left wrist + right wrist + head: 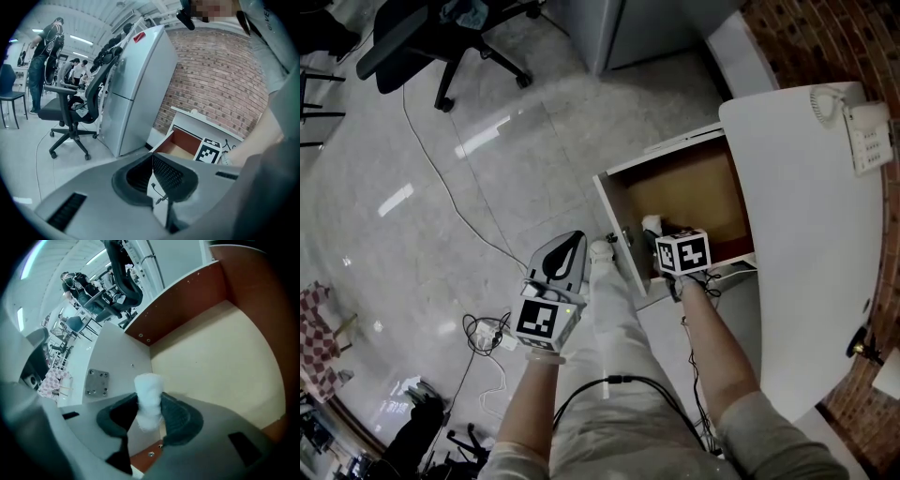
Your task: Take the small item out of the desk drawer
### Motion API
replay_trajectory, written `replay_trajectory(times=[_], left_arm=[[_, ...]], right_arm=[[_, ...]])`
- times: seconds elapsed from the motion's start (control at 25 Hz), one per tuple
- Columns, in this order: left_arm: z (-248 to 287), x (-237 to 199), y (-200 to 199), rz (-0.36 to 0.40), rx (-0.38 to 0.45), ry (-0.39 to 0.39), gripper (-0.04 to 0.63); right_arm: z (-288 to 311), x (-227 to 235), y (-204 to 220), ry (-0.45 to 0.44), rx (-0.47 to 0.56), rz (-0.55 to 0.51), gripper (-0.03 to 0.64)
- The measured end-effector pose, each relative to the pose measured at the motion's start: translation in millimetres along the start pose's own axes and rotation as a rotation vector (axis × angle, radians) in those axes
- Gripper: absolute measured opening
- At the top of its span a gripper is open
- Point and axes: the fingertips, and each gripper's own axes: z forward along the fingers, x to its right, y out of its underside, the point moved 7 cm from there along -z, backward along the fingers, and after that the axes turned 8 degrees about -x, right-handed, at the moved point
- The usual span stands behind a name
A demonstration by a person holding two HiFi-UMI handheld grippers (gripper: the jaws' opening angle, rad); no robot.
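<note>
Reaching into the open desk drawer (698,187), the right gripper (150,405) has both pads clamped on a small white fluffy item (148,386). The item sits inside the drawer, near its front panel. The left gripper (153,158) hangs outside the drawer with its jaws together and nothing between them.

This is an open-plan office or lab workroom. Black swivel office chairs (70,112) on castors stand on a glossy grey tiled floor (375,253) at the far left. A white round-cornered bench (806,234) sits against a red brick wall (220,79) on the right. Long ceiling strip lights (82,40) run overhead, and loose cables (487,330) lie on the near floor.
</note>
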Motion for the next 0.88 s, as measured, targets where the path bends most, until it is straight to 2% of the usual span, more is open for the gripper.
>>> replay_trajectory(times=[0.48,0.88], left_arm=[[-29,14,-20,0.063,0.006,0.024,0.006],[-57,26,-44,0.117,0.05,0.025,0.006]], right_arm=[[-76,-27,-6,-0.017,0.227,0.002,0.161],[-141,-50,-4,-0.023,0.403,-0.028,0.163]])
